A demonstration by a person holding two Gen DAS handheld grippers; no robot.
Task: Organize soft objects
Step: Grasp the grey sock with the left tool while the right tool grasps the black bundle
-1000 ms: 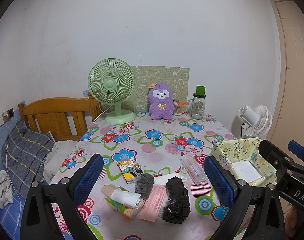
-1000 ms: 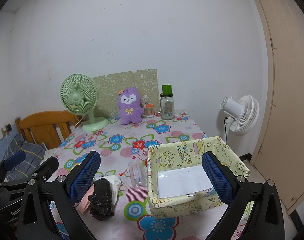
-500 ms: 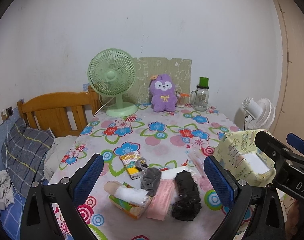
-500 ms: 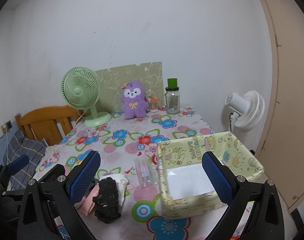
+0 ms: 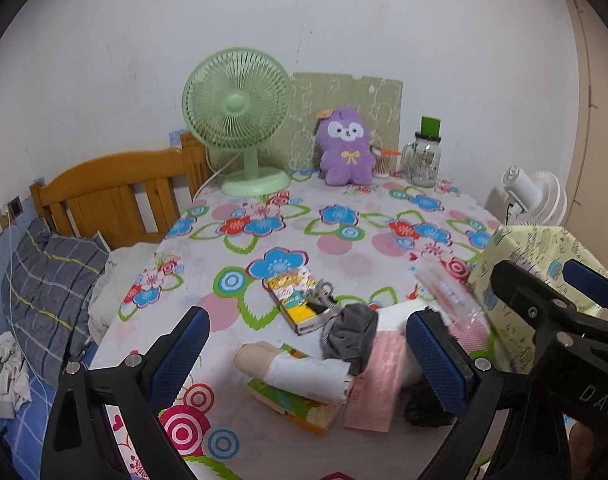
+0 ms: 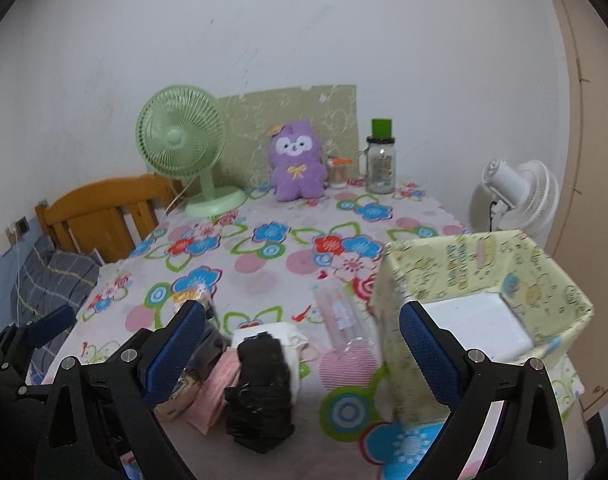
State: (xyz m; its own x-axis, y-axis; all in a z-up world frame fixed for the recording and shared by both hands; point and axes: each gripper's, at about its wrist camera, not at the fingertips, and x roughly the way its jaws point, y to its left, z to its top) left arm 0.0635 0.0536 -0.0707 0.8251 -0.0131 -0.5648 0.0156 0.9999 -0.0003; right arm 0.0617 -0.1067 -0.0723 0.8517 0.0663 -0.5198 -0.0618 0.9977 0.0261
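Both grippers are held above the near edge of the flowered table, empty. The left gripper is spread wide over a small heap – a grey sock, a white roll and a pink packet. The right gripper is likewise parted, with the black bundle seen between its fingers and the yellow fabric box just to its right – open-topped, only a white sheet seen inside.
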